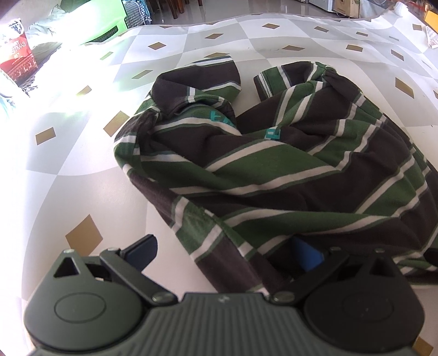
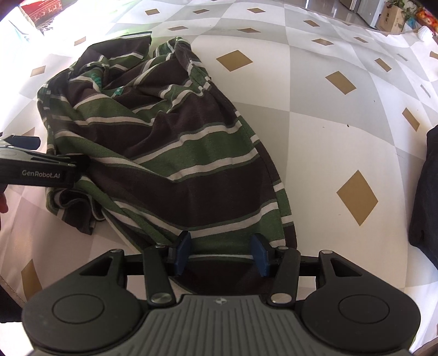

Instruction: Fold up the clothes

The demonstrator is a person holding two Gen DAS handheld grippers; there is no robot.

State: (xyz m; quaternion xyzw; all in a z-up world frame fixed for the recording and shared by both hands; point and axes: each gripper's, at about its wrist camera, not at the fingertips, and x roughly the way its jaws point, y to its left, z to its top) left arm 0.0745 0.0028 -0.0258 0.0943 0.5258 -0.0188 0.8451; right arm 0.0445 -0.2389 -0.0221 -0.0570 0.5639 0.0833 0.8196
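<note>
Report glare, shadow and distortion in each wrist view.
Left wrist view: strong glare whitens the tablecloth at left, washing out its pattern; the striped shirt stays sharp. Right wrist view: light is more even, with milder glare at upper left; fisheye bulges the tablecloth's diamonds; the shirt's folds hold soft shadows.

Both tools [image 1: 223, 256] [image 2: 221, 253] wide-jawed, pitched downward

Shirt [image 1: 273, 169] on table [image 1: 82, 169]

tablecloth [image 1: 82, 153]: grey-white checks, gold diamonds | red Christmas bag [image 1: 17, 59]: far left | cardboard box [image 2: 392, 17]: far right
</note>
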